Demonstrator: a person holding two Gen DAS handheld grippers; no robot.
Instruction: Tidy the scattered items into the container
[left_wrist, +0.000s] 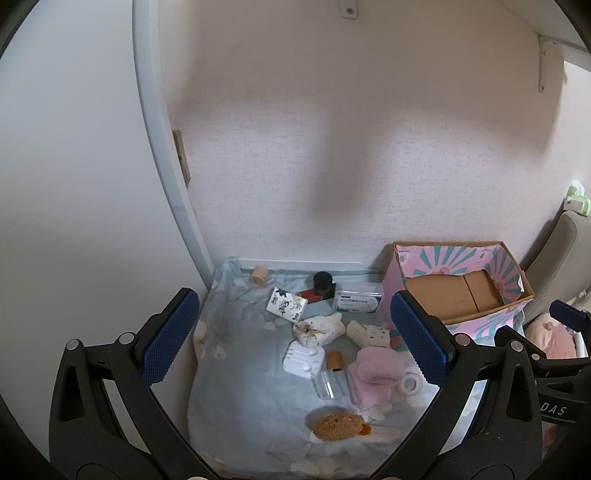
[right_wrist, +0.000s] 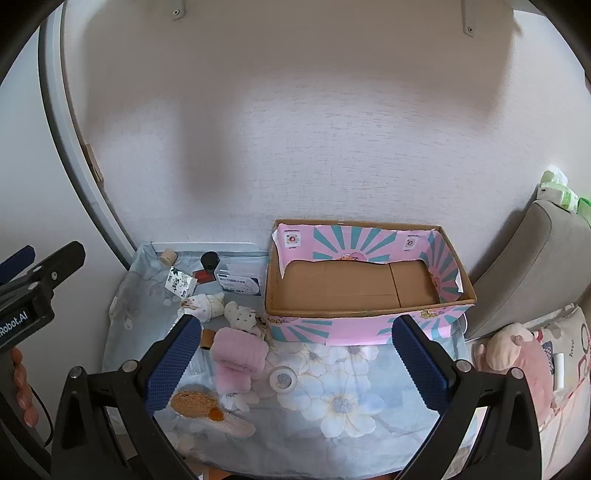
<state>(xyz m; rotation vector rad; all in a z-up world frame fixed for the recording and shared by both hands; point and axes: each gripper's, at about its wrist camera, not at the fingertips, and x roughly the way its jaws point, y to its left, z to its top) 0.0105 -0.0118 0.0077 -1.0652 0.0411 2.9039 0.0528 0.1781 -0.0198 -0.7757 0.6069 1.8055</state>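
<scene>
Nothing is yet packed: the box (right_wrist: 369, 291) is empty, left gripper (left_wrist: 295, 339) and right gripper (right_wrist: 295, 354) are held released, and a first grasp on the pink cloth (right_wrist: 238, 356) is called for

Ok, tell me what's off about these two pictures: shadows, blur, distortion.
Left wrist view: strong fisheye bend, the door frame curves; a broad soft shadow lies on the wall; light is dim and flat, small items on the cloth look soft. Right wrist view: same bending, dark corners; a fainter shadow on the wall; the box shows fairly clearly, no glare.
</scene>
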